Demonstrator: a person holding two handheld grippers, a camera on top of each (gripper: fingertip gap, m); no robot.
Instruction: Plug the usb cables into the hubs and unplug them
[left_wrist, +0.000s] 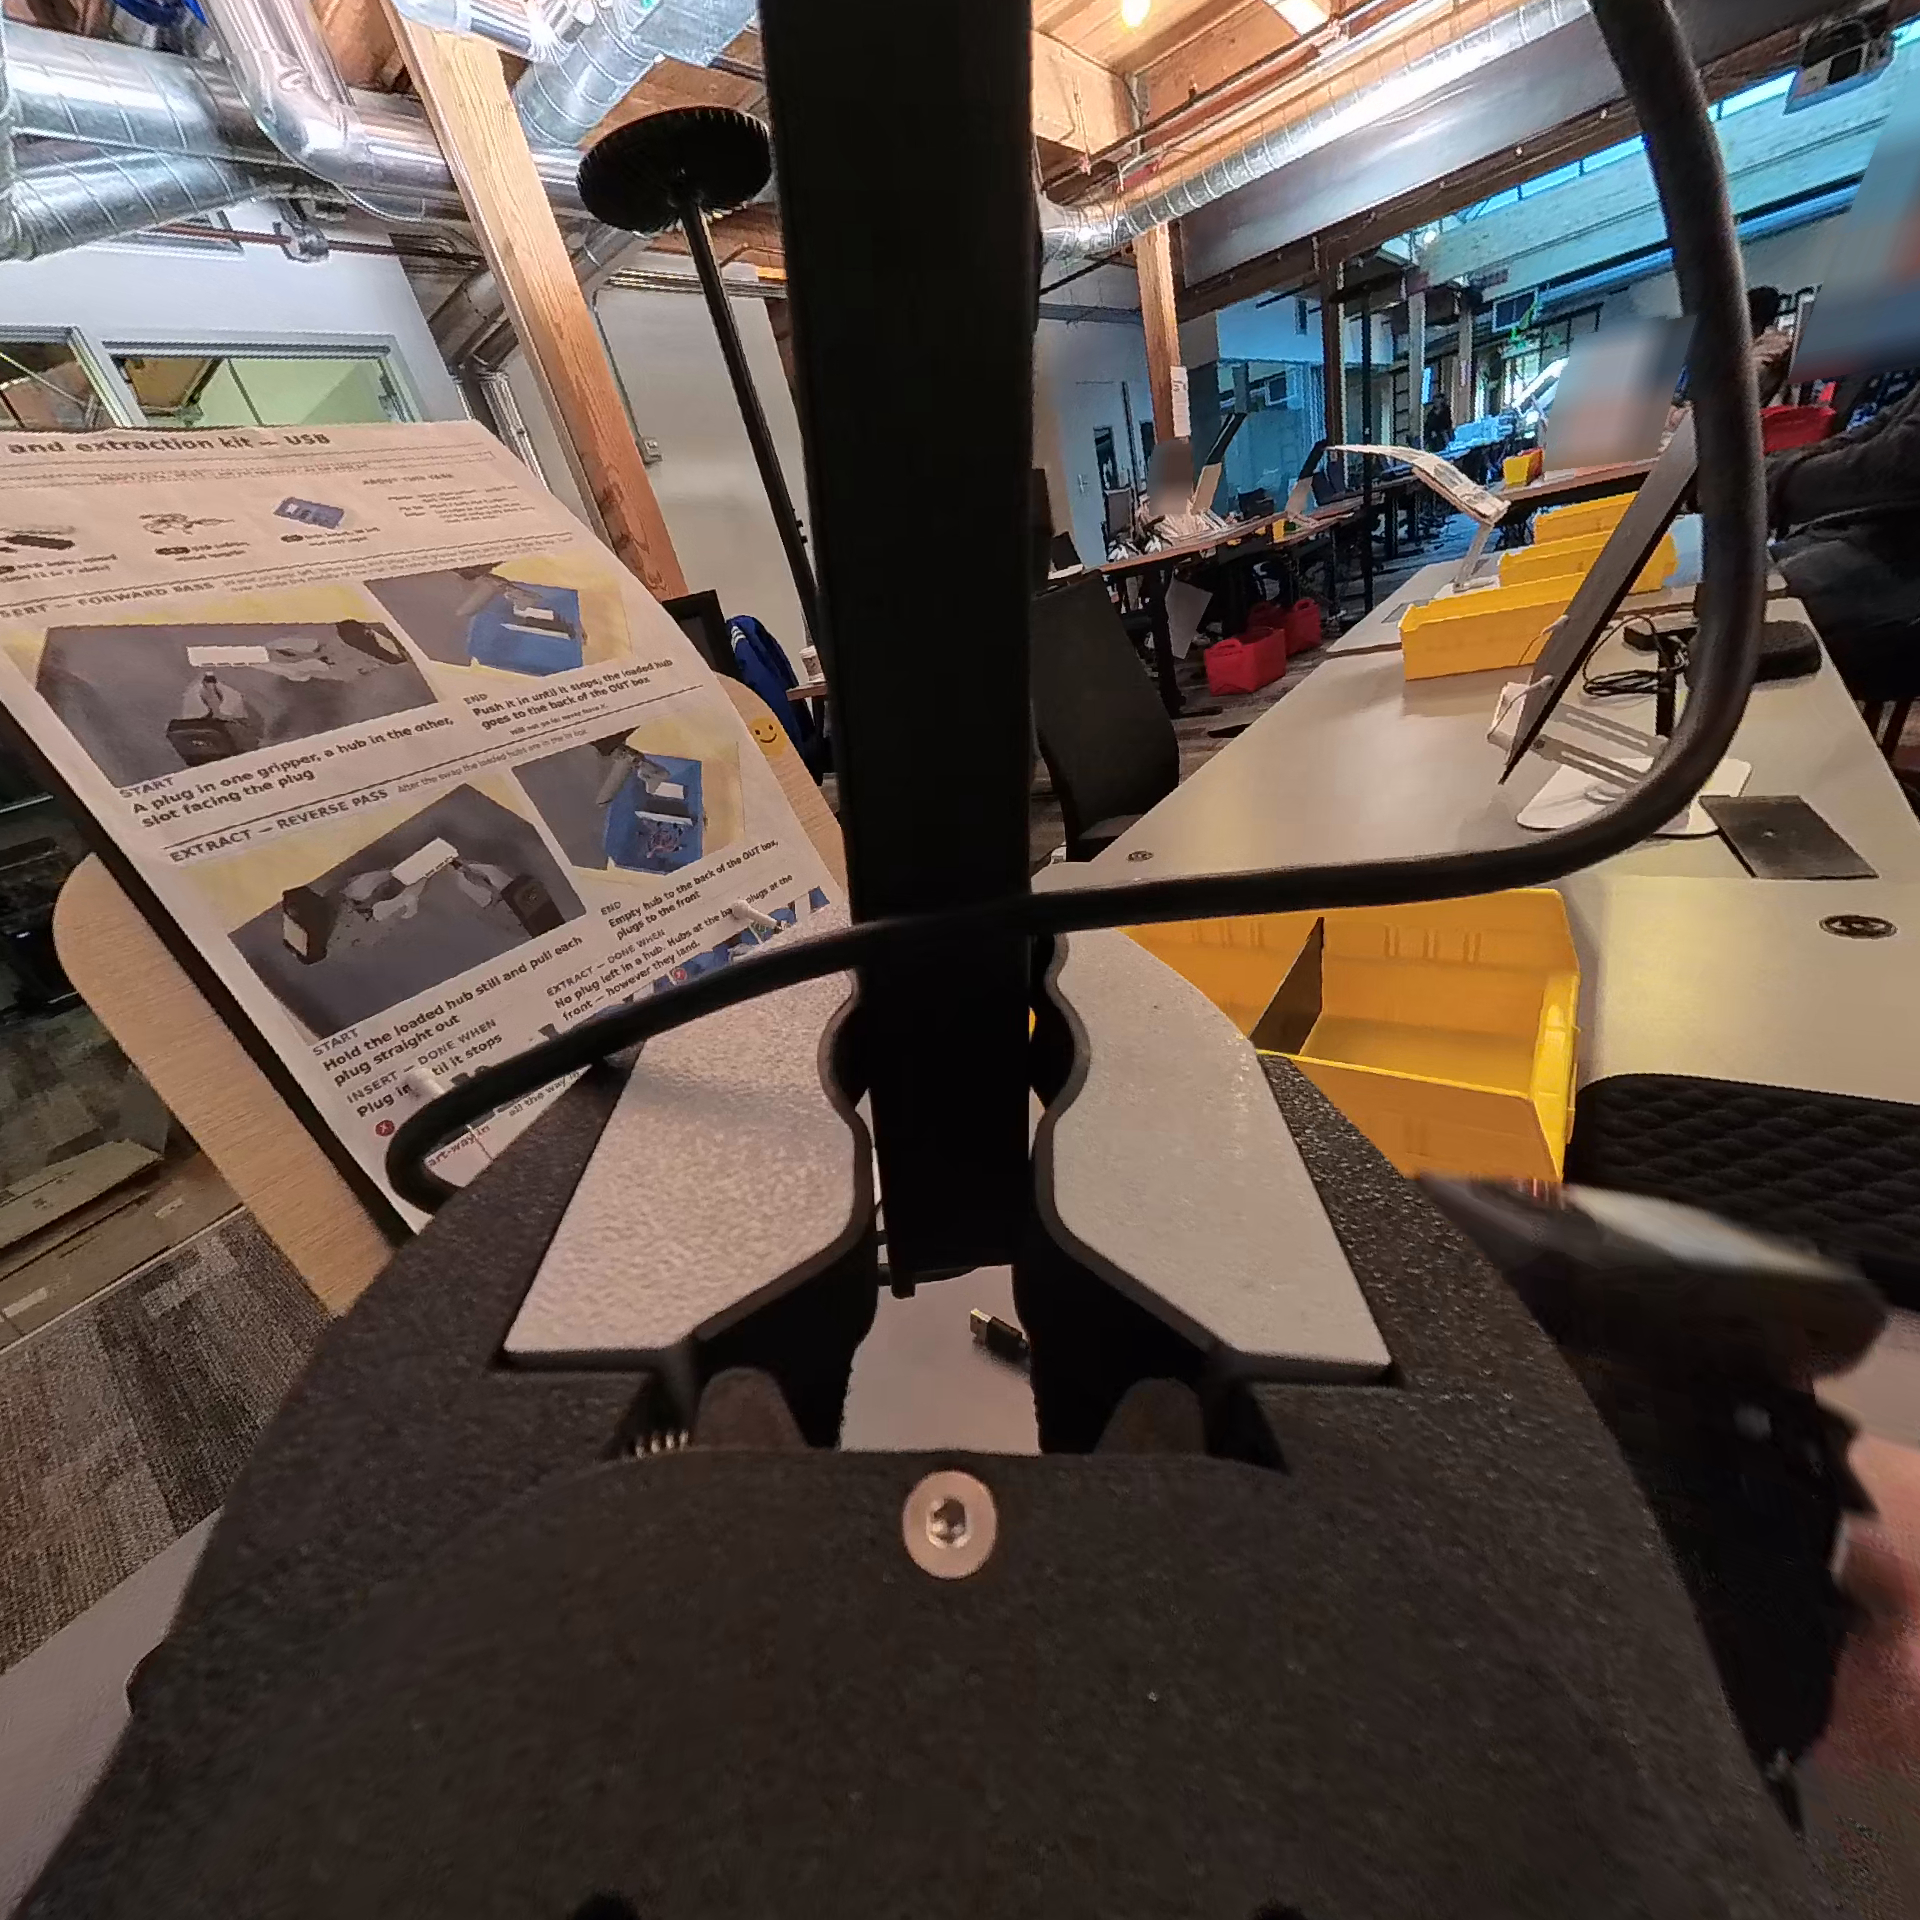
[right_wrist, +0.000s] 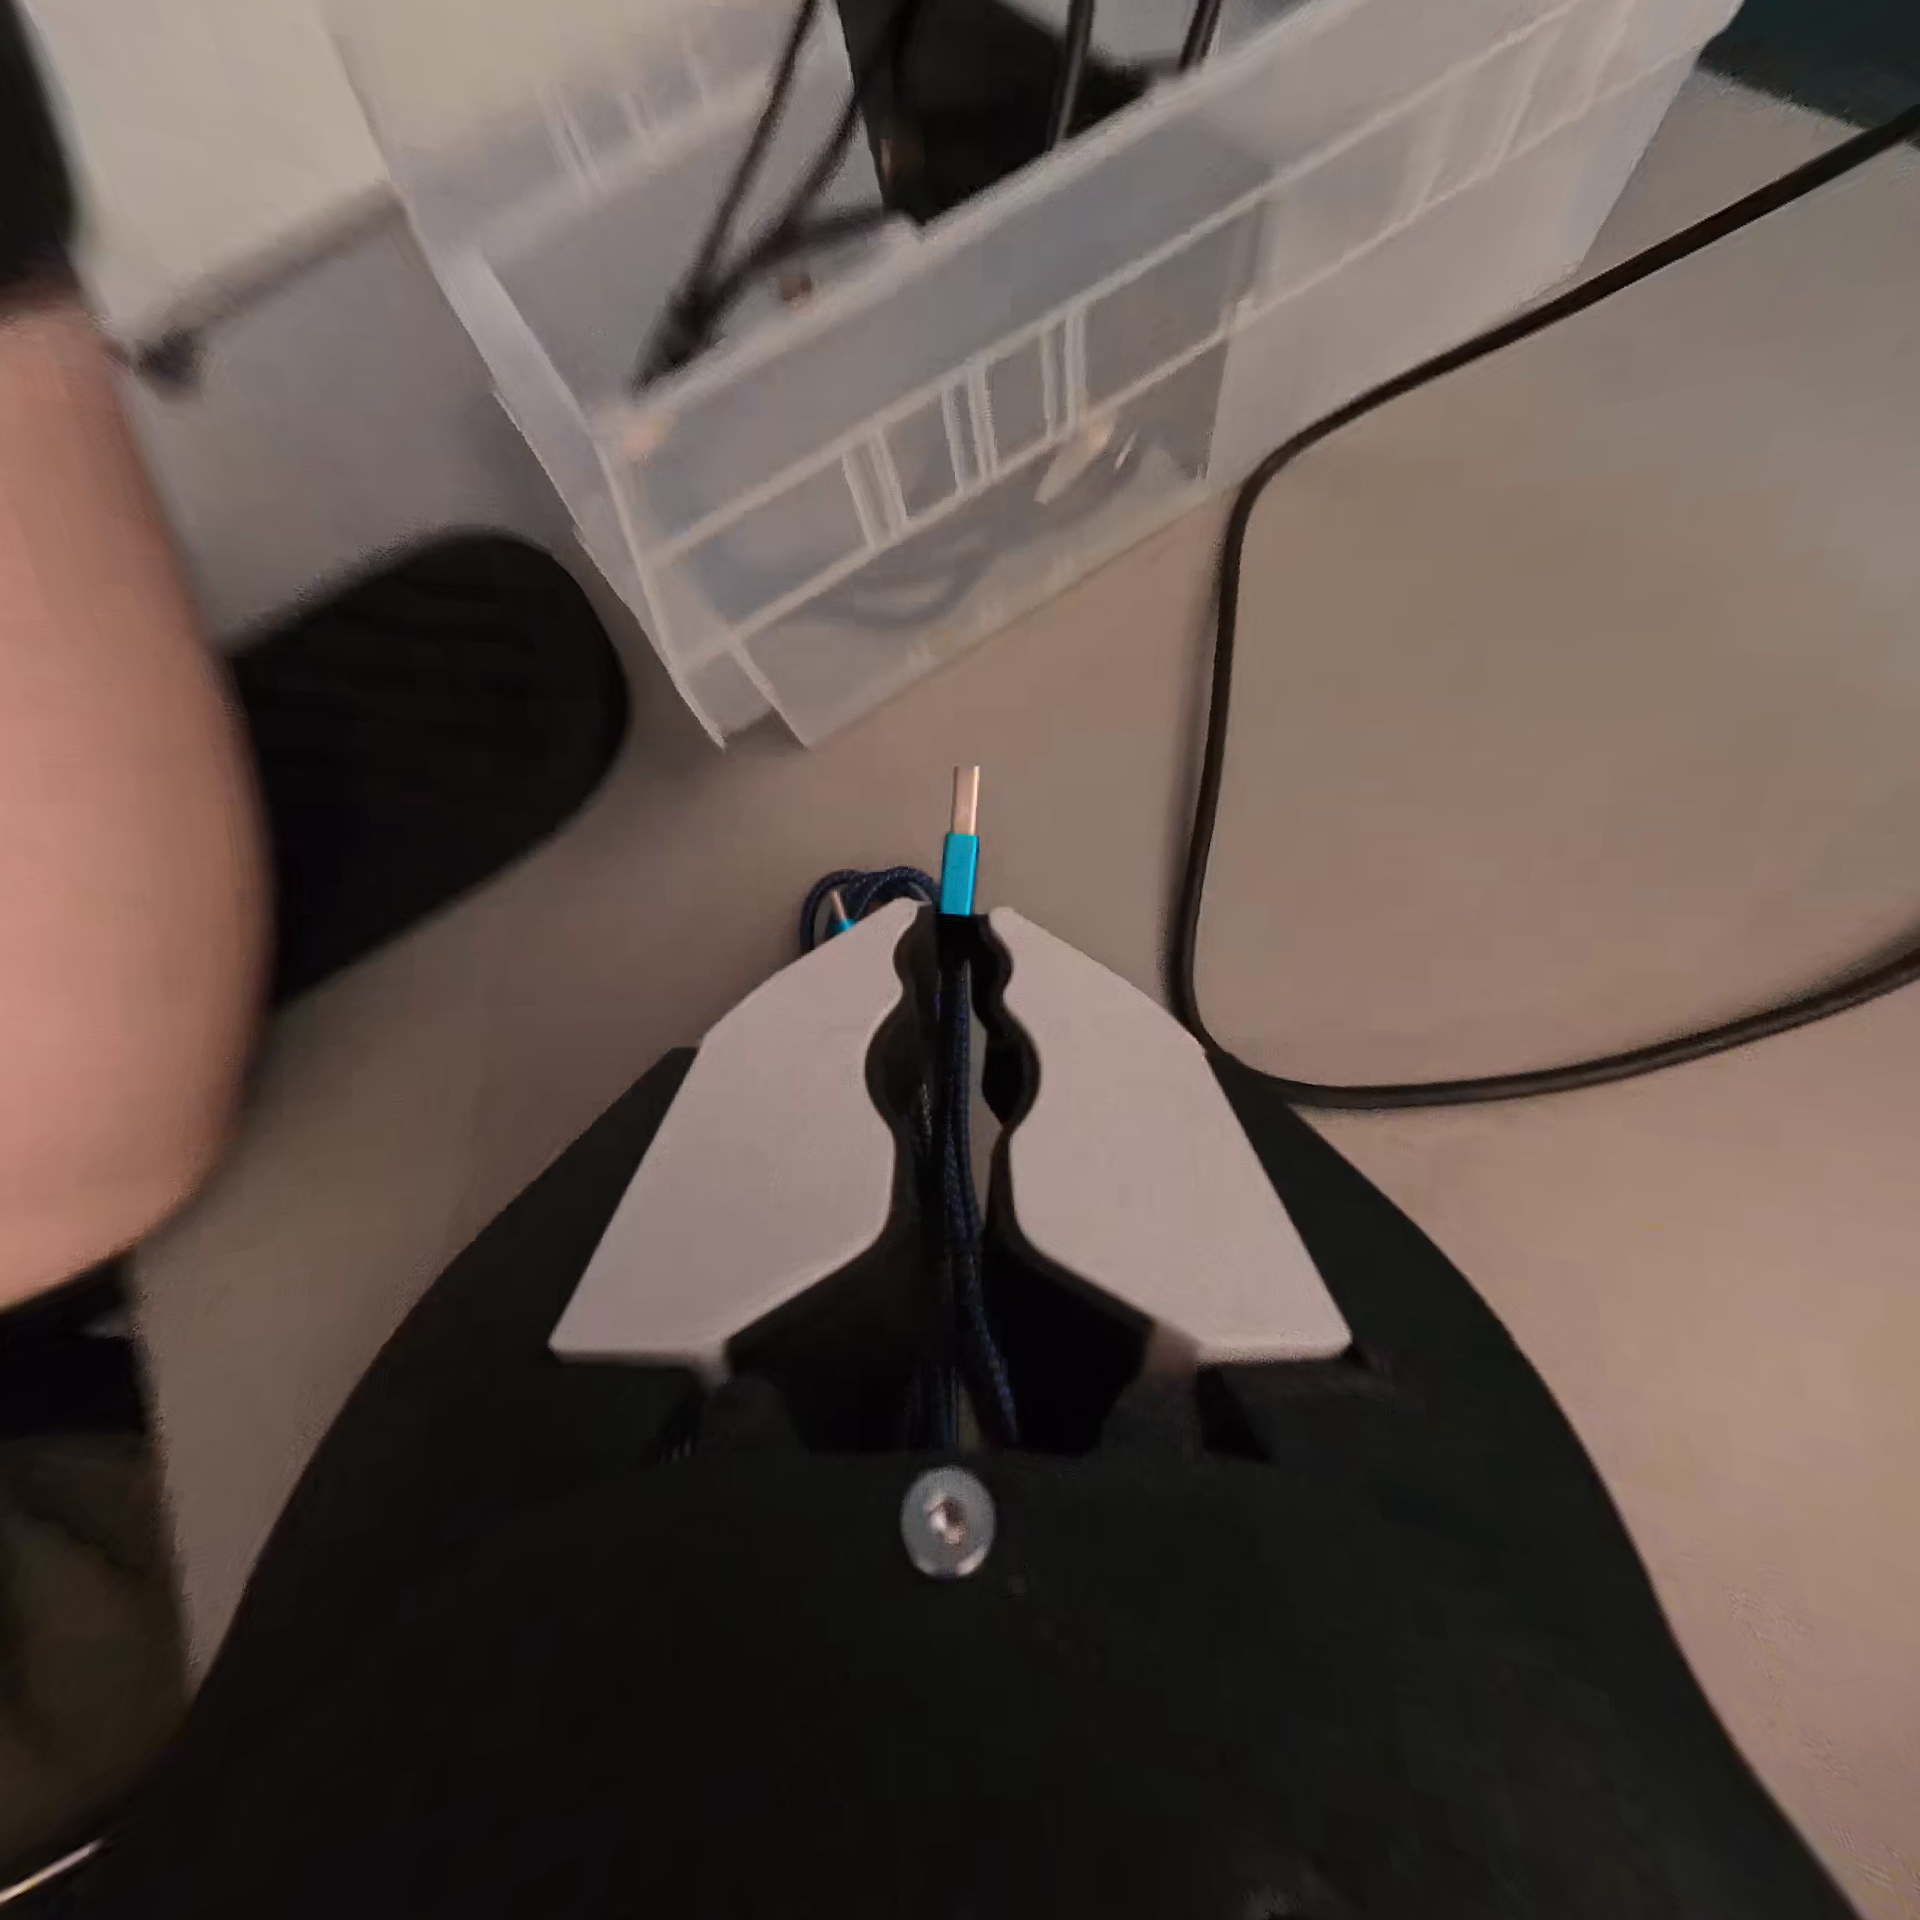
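Note:
In the left wrist view my left gripper (left_wrist: 940, 966) is shut on a long black USB hub (left_wrist: 904, 520), which stands upright between the fingers and runs out of the top of the frame. The hub's black cable (left_wrist: 1143, 899) loops from the upper right across the fingers to the left. A small loose plug (left_wrist: 997, 1335) shows below, between the fingers. My right gripper (right_wrist: 951, 920) is shut on a blue USB plug (right_wrist: 958, 873); its metal tip (right_wrist: 966, 800) points forward. The navy braided cable (right_wrist: 961, 1143) runs back between the fingers. The right gripper also shows, blurred, in the left wrist view (left_wrist: 1662, 1299).
An instruction sheet on a wooden board (left_wrist: 364, 779) leans at the left. A yellow bin (left_wrist: 1434, 1049) and a black mesh pad (left_wrist: 1745, 1164) lie to the right. A clear plastic bin (right_wrist: 935, 468) holds cables ahead of the right gripper. A black cable (right_wrist: 1216, 727) crosses the table. A blurred arm (right_wrist: 104, 779) is at the left. There is about 25 cm between the tips of the two grippers.

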